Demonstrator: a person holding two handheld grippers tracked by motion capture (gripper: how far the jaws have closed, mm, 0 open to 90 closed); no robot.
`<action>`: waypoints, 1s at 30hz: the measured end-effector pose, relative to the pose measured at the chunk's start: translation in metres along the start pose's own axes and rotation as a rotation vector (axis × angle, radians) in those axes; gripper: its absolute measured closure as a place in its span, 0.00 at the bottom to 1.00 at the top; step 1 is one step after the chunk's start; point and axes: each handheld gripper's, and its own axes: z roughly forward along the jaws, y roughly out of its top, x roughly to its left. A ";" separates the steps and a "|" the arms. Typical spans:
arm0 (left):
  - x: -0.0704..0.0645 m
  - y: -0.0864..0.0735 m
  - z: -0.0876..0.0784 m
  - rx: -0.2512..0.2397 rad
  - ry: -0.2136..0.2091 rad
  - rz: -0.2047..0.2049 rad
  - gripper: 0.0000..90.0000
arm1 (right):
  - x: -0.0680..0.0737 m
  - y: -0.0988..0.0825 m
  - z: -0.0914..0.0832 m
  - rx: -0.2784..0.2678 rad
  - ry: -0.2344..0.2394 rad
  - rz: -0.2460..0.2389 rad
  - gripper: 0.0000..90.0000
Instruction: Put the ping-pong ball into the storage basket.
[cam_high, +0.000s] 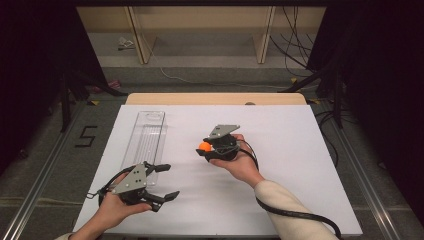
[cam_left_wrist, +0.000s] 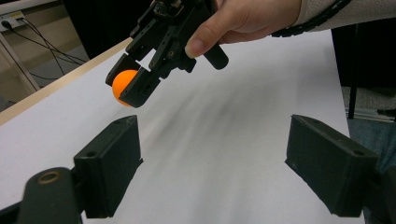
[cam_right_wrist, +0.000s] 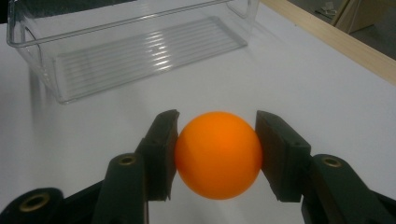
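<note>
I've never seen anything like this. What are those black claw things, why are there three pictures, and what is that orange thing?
No robot here: a person holds a hand-operated two-jaw gripper in each hand. The high view looks down on the white table from above. The other two pictures come from small cameras riding on the grippers, looking along their own black jaws.

The right gripper is shut on an orange ball, one pad on each side, and holds it above the table. The left gripper is open, with nothing between its jaws; its camera looks across at the right hand carrying the ball.

On the table, a long clear plastic tray lies at the left; it looks empty.
</note>
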 end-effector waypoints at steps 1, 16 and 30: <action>0.000 0.000 0.000 0.002 -0.002 0.001 0.19 | 0.000 0.001 0.000 0.000 0.000 0.001 0.57; 0.000 -0.001 0.001 0.012 -0.002 0.007 0.19 | 0.001 0.008 0.002 -0.007 -0.002 -0.005 0.57; -0.001 0.000 0.001 0.014 -0.002 0.012 0.19 | -0.001 0.015 0.001 -0.017 -0.009 0.003 0.57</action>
